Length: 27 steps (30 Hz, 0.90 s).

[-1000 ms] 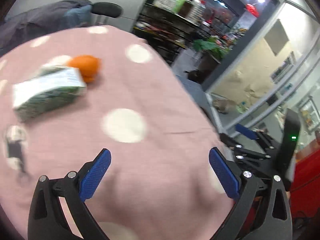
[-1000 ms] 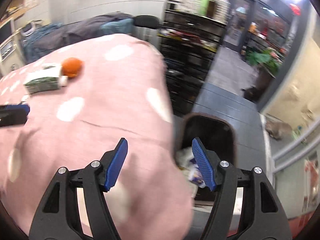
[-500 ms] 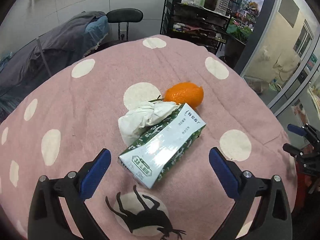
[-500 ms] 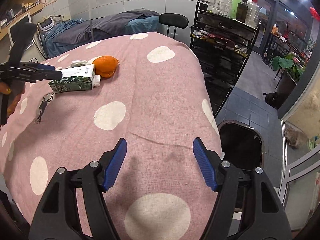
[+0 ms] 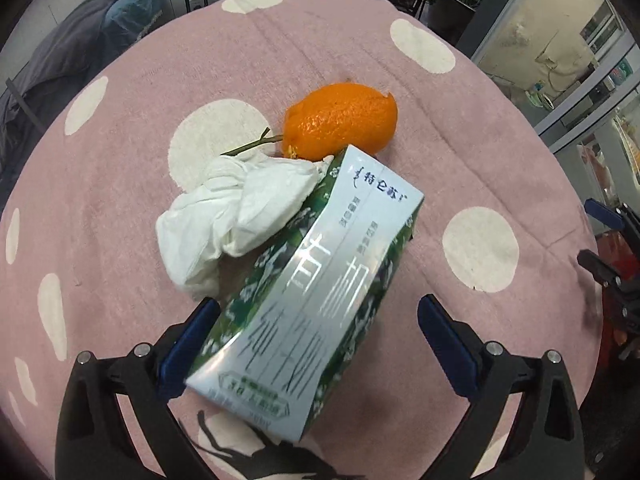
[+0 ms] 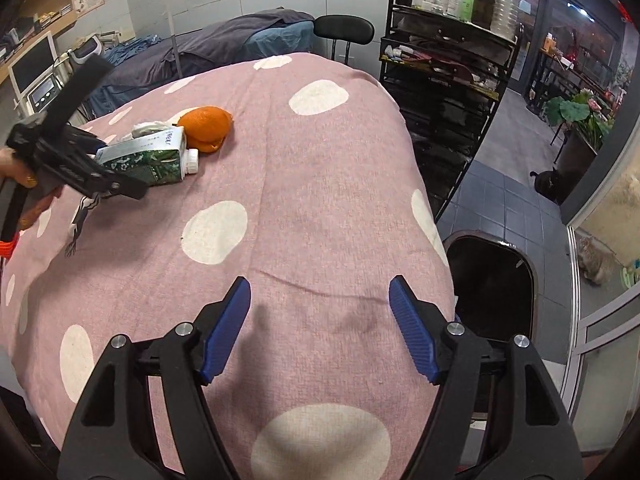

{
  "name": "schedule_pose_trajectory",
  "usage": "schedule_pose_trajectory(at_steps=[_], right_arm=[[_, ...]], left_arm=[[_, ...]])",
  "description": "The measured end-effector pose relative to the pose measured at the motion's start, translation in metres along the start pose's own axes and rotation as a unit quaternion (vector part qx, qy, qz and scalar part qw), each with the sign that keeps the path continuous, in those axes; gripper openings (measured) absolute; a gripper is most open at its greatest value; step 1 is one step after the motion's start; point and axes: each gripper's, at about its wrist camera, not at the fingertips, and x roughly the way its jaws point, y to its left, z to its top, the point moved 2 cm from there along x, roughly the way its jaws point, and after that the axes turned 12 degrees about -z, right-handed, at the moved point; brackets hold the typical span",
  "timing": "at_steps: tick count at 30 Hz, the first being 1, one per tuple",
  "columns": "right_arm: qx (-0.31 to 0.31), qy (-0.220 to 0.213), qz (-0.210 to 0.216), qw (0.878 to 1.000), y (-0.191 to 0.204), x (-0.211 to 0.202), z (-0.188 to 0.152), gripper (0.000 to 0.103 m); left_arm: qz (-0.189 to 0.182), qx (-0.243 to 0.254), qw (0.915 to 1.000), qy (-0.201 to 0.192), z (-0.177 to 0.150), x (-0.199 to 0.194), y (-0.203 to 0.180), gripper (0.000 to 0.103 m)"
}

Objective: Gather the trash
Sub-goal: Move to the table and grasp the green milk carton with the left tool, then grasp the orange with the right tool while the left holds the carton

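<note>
- Left wrist view: my left gripper (image 5: pixel 316 336) points steeply down over the green-and-white drink carton (image 5: pixel 312 304), which lies on its side on the pink cloth with white polka dots (image 5: pixel 500 160).
- Jaws spread wide, carton's near end between them. Left pad sits just beside or touching the carton edge, can't tell which; right pad clearly apart.
- Crumpled white tissue (image 5: pixel 236 216) rests against the carton's left side; orange fruit peel with a green stem (image 5: pixel 344 120) touches the carton's far end.
- Right wrist view: my right gripper (image 6: pixel 320 328) hangs over bare cloth, jaws opening, nothing between them.
- Black trash bin (image 6: pixel 496 288) stands on the floor just beside the cloth's right edge, well apart from the carton.
</note>
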Motion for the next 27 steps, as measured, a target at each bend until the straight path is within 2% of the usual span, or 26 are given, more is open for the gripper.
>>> schedule_pose_trajectory(at_steps=[3,6,8,10,14,18,21,27], right_arm=[[-0.005,-0.004,0.000,1.000,0.003,-0.003,0.003,0.071],[-0.007,-0.003,-0.002,1.000,0.004,-0.004,0.003,0.071],[-0.007,0.000,0.000,1.000,0.005,-0.002,0.003,0.072],[-0.009,0.000,0.001,1.000,0.006,-0.001,0.005,0.072],[-0.011,-0.006,0.012,1.000,0.009,0.000,0.015,0.072],[-0.018,-0.016,0.034,0.999,0.020,0.002,0.033,0.072],[-0.030,-0.012,0.045,0.998,0.034,0.013,0.050,0.071],[-0.092,0.001,0.061,0.994,0.082,0.038,0.077,0.072]], left_arm=[[0.013,0.000,0.9999,-0.002,0.012,0.011,-0.004,0.096],[0.018,0.016,0.9997,-0.005,0.017,0.014,-0.015,0.083],[0.002,0.023,0.9997,-0.007,0.012,0.014,-0.022,0.067],[-0.016,0.023,0.9995,-0.013,0.002,0.013,-0.029,0.060],[-0.044,0.003,0.9971,-0.063,-0.021,0.000,-0.035,0.052],[-0.095,-0.021,0.9868,-0.130,-0.057,-0.022,-0.043,0.050],[-0.084,-0.037,0.9829,-0.160,-0.084,-0.030,-0.047,0.050],[-0.121,-0.084,0.9669,-0.208,-0.123,-0.043,-0.046,0.050]])
